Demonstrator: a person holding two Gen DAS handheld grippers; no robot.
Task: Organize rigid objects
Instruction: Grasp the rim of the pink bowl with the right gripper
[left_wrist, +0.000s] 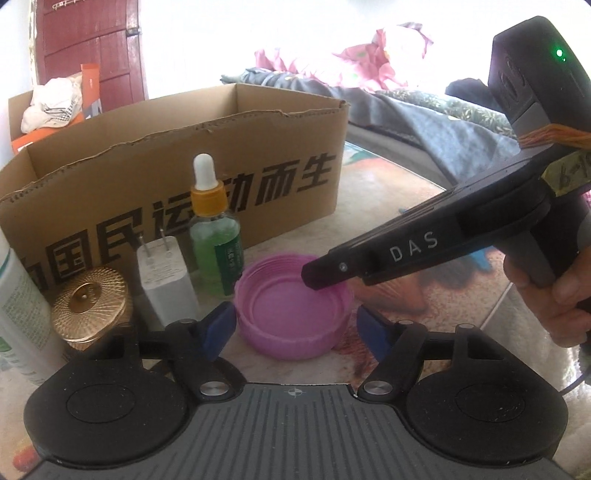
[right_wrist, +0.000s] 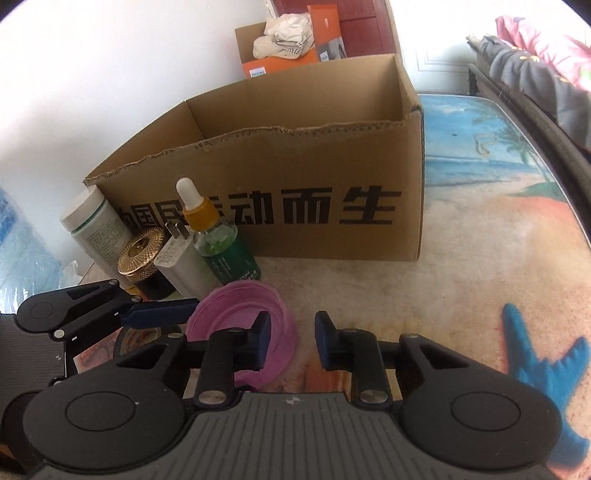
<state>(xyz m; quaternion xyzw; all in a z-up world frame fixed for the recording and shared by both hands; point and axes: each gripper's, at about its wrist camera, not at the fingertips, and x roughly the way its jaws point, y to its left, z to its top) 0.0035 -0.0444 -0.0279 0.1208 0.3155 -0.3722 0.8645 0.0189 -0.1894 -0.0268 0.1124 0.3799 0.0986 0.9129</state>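
Note:
A pink plastic lid (left_wrist: 293, 312) lies open side up on the table, in front of an open cardboard box (left_wrist: 177, 177). My left gripper (left_wrist: 295, 326) is open, its blue fingers on either side of the lid. My right gripper (right_wrist: 291, 341) is open, its left finger over the lid's right rim (right_wrist: 243, 317). In the left wrist view the right gripper's tip (left_wrist: 321, 275) hovers over the lid's far rim. A green dropper bottle (left_wrist: 214, 236), a white charger (left_wrist: 166, 280), a gold-lidded jar (left_wrist: 90, 304) and a white bottle (left_wrist: 18, 314) stand left of the lid.
The box (right_wrist: 295, 177) is empty inside as far as I can see. A second box with a cap and orange cartons (right_wrist: 291, 37) stands behind it. The table top (right_wrist: 480, 221) has a beach print. A bed with bedding (left_wrist: 369, 74) lies behind the table.

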